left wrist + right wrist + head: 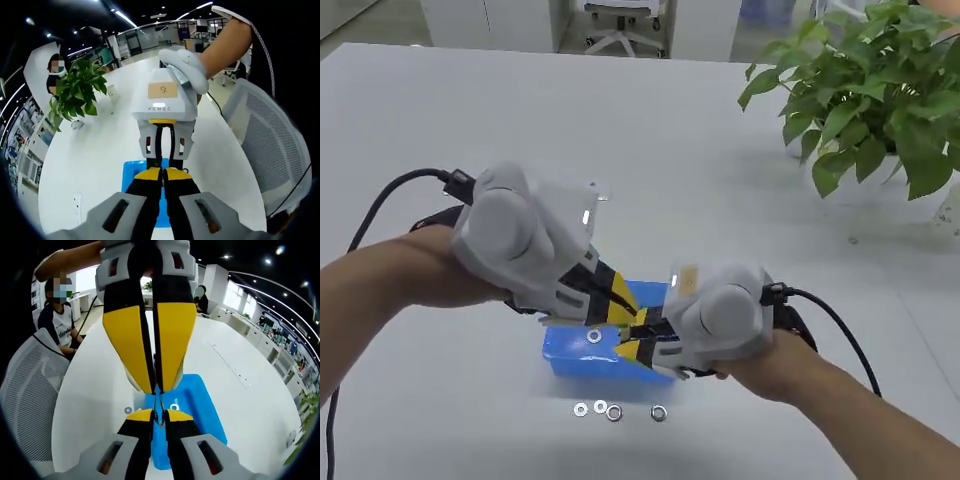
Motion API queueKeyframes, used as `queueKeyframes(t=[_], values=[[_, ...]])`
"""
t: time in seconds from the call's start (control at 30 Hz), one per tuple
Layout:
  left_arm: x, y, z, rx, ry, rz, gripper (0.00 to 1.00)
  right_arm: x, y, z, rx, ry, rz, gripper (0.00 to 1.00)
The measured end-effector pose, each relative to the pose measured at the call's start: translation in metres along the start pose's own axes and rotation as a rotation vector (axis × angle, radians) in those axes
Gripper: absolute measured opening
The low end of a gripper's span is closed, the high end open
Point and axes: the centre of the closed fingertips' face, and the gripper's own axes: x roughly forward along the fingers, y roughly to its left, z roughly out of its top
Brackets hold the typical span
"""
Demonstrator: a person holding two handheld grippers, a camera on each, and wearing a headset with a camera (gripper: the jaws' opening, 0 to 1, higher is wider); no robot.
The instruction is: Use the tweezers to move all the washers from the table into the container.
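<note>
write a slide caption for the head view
Left gripper and right gripper meet over the container, one washer inside, four washers on the table.

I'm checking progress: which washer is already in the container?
The lone washer lying in the blue container; the other four washers lie on the table in front of it.

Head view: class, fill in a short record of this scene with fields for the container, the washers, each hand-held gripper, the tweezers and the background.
container: blue container on the white table, beneath both gripper tips
inside it: one washer
on the table: four washers, a loose row in front of the container
left hand-held gripper: jaws together, above the container
right hand-held gripper: jaws together, tip to tip with the left
tweezers: apparently the thin metal piece pinched between the right jaws
background: potted plant, far right
</note>
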Motion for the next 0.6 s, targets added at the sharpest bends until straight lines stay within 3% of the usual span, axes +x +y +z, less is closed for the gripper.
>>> queueKeyframes(t=[0.2, 0.6], values=[[-0.002, 0.008, -0.002, -0.003, -0.003, 0.007, 0.05, 0.005, -0.008, 0.004, 0.011, -0.016, -0.004, 0.10], [0.002, 0.019, -0.023, -0.020, 0.011, 0.014, 0.05, 0.026, -0.019, -0.001, 0.011, -0.014, 0.017, 0.10]])
